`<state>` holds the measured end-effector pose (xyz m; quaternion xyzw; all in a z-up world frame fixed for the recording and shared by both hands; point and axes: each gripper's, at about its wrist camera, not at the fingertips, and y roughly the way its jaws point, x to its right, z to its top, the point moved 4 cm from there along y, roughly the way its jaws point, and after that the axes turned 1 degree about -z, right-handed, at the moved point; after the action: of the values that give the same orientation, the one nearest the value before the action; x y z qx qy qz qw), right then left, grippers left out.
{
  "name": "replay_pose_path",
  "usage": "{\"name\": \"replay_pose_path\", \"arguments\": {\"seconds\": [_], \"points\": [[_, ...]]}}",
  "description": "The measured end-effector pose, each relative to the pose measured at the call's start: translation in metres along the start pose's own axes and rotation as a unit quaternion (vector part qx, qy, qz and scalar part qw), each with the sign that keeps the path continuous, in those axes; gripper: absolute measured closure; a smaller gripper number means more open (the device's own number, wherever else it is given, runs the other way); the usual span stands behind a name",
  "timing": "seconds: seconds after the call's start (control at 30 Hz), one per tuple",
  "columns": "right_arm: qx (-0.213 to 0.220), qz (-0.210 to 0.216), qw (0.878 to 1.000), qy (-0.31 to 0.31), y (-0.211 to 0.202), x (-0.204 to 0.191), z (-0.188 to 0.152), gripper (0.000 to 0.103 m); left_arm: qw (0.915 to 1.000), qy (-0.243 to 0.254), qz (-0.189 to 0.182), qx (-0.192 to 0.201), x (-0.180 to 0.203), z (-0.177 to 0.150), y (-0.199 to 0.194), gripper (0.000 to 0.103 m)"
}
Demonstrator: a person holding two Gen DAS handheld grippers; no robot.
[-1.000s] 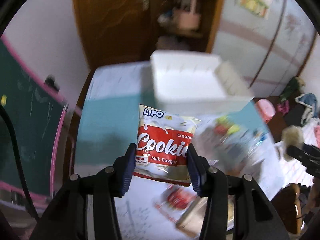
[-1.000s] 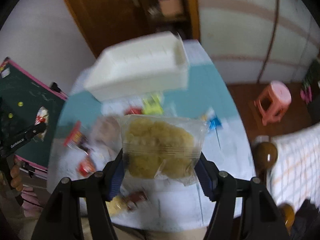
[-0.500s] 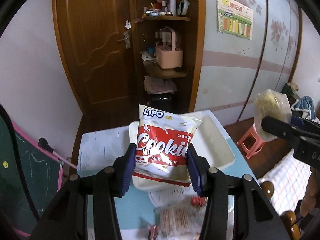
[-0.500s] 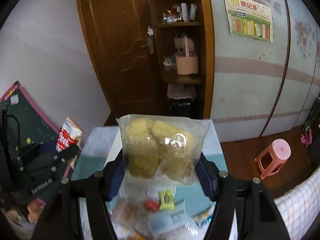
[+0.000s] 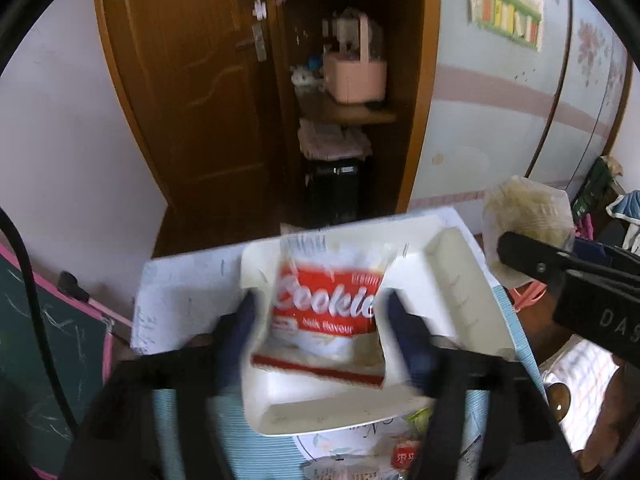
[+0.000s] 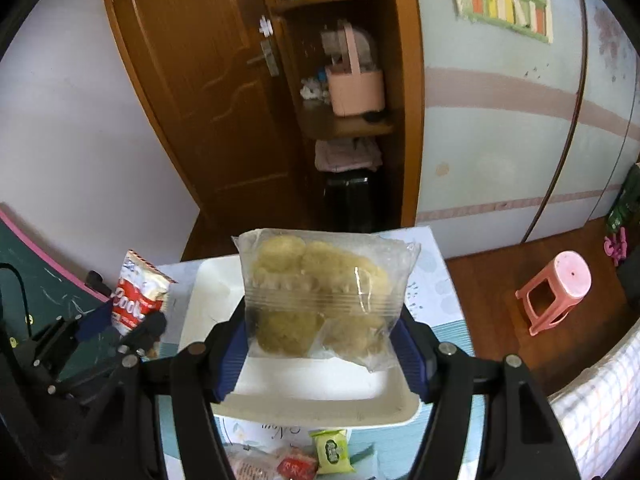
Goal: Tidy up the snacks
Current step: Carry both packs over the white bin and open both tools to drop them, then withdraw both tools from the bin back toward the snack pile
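Hovering over a blue-clothed table (image 6: 448, 340) by a wooden door (image 5: 188, 92), left gripper (image 5: 320, 320) jaws opening, cookie packet (image 5: 324, 312) between them above the white tray (image 5: 460, 280), right gripper (image 6: 324, 344) clamping a clear biscuit bag (image 6: 320, 292), loose snacks (image 6: 330, 450) in front.

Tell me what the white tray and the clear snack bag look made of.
White tray: looks like moulded plastic or foam, matte, with rounded corners and a thick rim; which one is unclear. Clear snack bag: thin transparent plastic film, glossy, creased, with highlights and a crimped seal band.

Both wrist views look down (steeply) at one tray (image 5: 460, 280).
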<state>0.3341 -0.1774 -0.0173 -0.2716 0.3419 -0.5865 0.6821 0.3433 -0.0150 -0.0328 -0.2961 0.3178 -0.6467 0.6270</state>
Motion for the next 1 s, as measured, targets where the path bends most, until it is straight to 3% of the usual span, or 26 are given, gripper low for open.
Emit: {"name": "replay_pose_path", "arguments": {"seconds": [0.03,0.17,0.2,0.3,0.5,0.7,0.83,1.0], "points": [[-0.005,-0.004,1.0,0.002,0.007,0.0,0.0,0.035,0.9999,-0.009,-0.003,-0.005,-0.001,0.0,0.008,0.0],[-0.022,-0.003,0.999,0.033,0.03,0.007,-0.005,0.024,0.9973,-0.037,-0.036,-0.053,-0.006,-0.006,0.035,0.001],[-0.015,-0.001,0.999,0.041,0.03,0.009,-0.005,0.017,0.9964,-0.042,-0.041,-0.061,-0.006,-0.008,0.038,0.001],[0.0,0.014,0.998,0.057,0.026,0.012,-0.003,0.003,0.9966,-0.042,-0.04,-0.058,-0.008,-0.012,0.042,0.001],[0.022,0.001,0.998,0.052,0.014,0.014,-0.002,0.001,0.9972,-0.049,-0.041,-0.038,-0.016,-0.02,0.028,0.001],[0.01,0.019,0.998,0.066,-0.001,0.017,-0.009,0.001,0.9987,-0.04,-0.03,-0.011,-0.019,-0.02,-0.002,0.001],[0.015,0.032,0.997,0.064,-0.028,0.011,-0.017,0.001,0.9998,-0.014,-0.014,0.007,-0.014,-0.024,-0.032,0.001],[0.026,0.075,0.995,0.06,-0.077,-0.005,-0.031,0.001,0.9995,-0.002,-0.032,0.009,-0.008,-0.038,-0.078,0.001]]}}
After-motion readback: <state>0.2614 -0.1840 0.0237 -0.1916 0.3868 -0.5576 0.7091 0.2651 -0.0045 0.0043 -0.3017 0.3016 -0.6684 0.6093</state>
